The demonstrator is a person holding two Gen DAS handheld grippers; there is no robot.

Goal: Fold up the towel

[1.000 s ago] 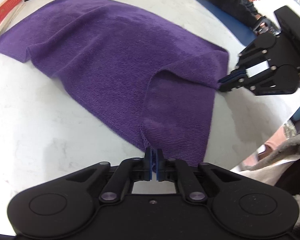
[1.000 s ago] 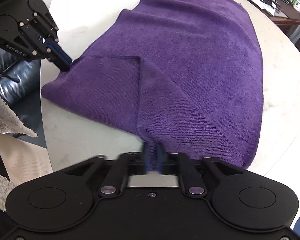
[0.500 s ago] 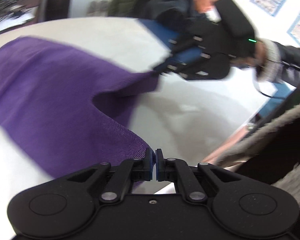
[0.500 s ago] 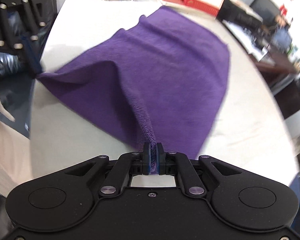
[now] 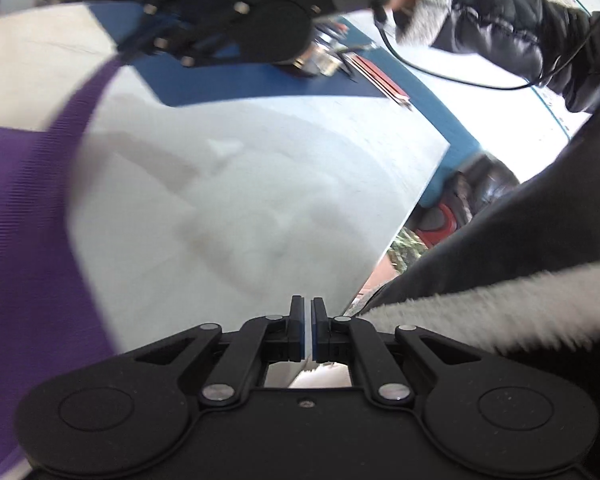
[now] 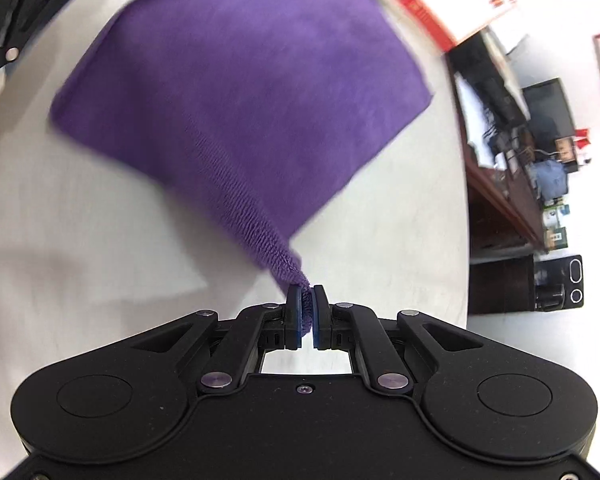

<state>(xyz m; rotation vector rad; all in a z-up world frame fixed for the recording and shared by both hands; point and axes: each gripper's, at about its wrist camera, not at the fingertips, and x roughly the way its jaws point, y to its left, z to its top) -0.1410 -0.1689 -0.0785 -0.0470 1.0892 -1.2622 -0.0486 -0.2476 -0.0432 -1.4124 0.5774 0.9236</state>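
The purple towel [image 6: 252, 92] lies on the white round table [image 6: 80, 240], and one corner rises in a taut ridge to my right gripper [image 6: 307, 312], which is shut on it. In the left wrist view the towel [image 5: 24, 220] fills the left edge, blurred. A strip of it climbs to the right gripper [image 5: 132, 44] at the top. My left gripper [image 5: 307, 328] is shut over bare table near the rim, with no cloth showing between its pads. Part of the left gripper's black frame [image 6: 4, 16] sits in the top left corner of the right wrist view.
A blue mat [image 5: 260, 80] with red-edged sheets [image 5: 384, 80] and a cable lies at the far side. A black sleeve with a grey fleece cuff [image 5: 500, 304] is beside the table's rim. A red and white box [image 6: 456, 12] stands past the towel. A cluttered desk [image 6: 540, 140] is off to the right.
The left wrist view has swung right, off the towel; the corner seen between its pads earlier no longer shows there. The right gripper has rolled and pulled its corner up and away, stretching the towel.
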